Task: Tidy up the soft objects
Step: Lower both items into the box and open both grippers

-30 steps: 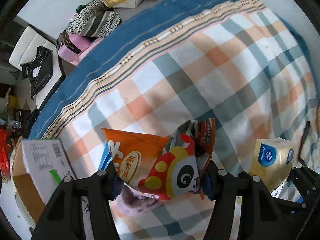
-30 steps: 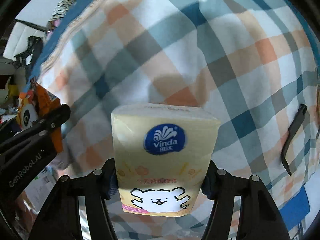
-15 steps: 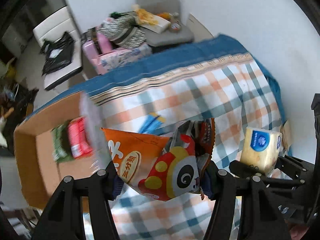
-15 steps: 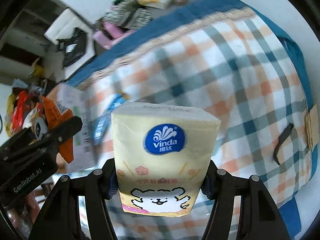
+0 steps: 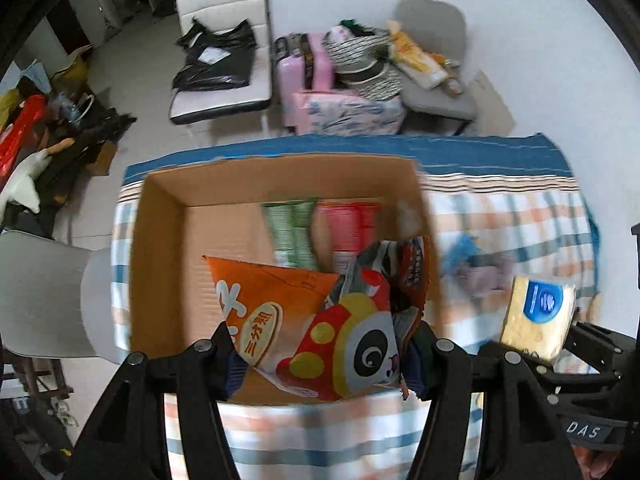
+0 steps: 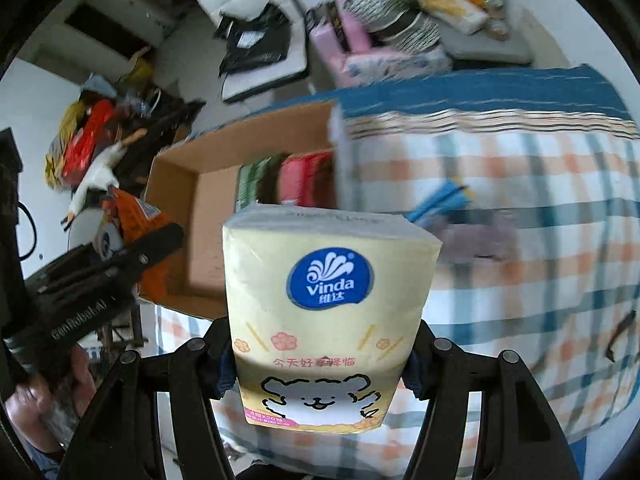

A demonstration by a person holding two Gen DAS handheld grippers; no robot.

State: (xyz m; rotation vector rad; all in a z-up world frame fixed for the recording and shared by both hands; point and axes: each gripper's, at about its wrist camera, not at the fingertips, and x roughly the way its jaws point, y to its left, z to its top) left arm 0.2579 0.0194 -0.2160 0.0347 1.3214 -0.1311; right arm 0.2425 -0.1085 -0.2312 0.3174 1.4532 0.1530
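Two grippers are each loaded: the left gripper (image 5: 320, 350) has its jaws clenched on an orange crinkled snack bag with a cartoon panda (image 5: 320, 320), held above the open brown cardboard box (image 5: 160, 264); the right gripper (image 6: 320, 364) grasps a pale yellow plastic-wrapped Vinda tissue pack (image 6: 328, 320) upright, to the right of the box and over the orange, teal and white checked cloth (image 6: 520, 280); inside the box a green packet (image 5: 292, 232) and a red packet (image 5: 348, 228) lie side by side against the far wall; a blue item (image 6: 440, 198) and a purple soft item (image 6: 476, 240), both blurred, lie on the cloth beside the box.
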